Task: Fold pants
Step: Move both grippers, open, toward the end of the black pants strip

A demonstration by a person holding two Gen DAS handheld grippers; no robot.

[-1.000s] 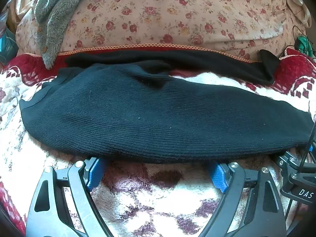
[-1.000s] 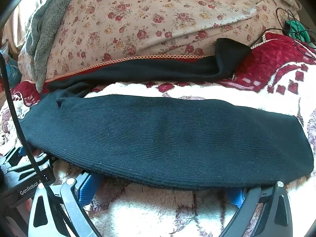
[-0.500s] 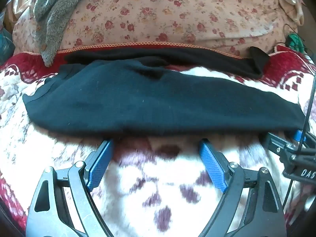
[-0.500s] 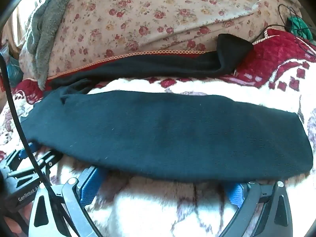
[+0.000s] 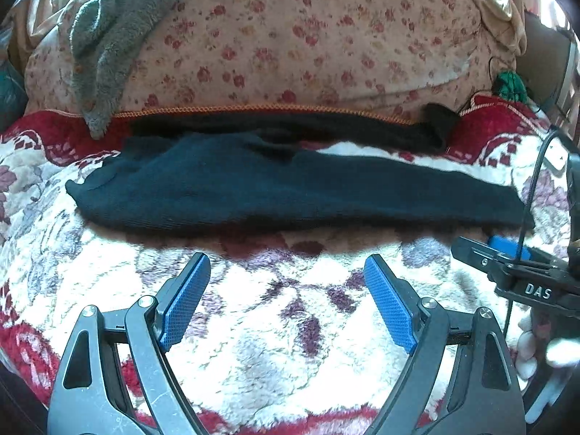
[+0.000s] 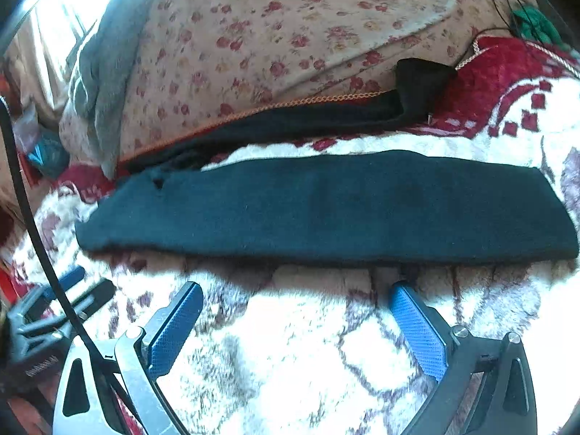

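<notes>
Both grippers, left (image 5: 286, 272) and right (image 6: 295, 299), stand wide and empty just near of the pants (image 5: 290, 188) lying crosswise on the blanket (image 5: 275, 330), the right's jaws just narrowing slightly, so I judge you should grasp the far leg (image 6: 326, 116) and lay it squarely over the near one.

One pair of black ribbed knit pants (image 5: 290, 195) is lying folded lengthwise on one fluffy white blanket with maroon flowers and a red border (image 5: 275, 330). One beige quilt printed with small red roses (image 5: 290, 43) is sitting behind it, and one grey fuzzy towel (image 5: 105, 50) is hanging over that quilt. Two black two-finger grippers with blue pads are showing: the left gripper (image 5: 286, 286) and the right gripper (image 6: 297, 311). One green bundle (image 5: 511, 85) is lying at the far right.
</notes>
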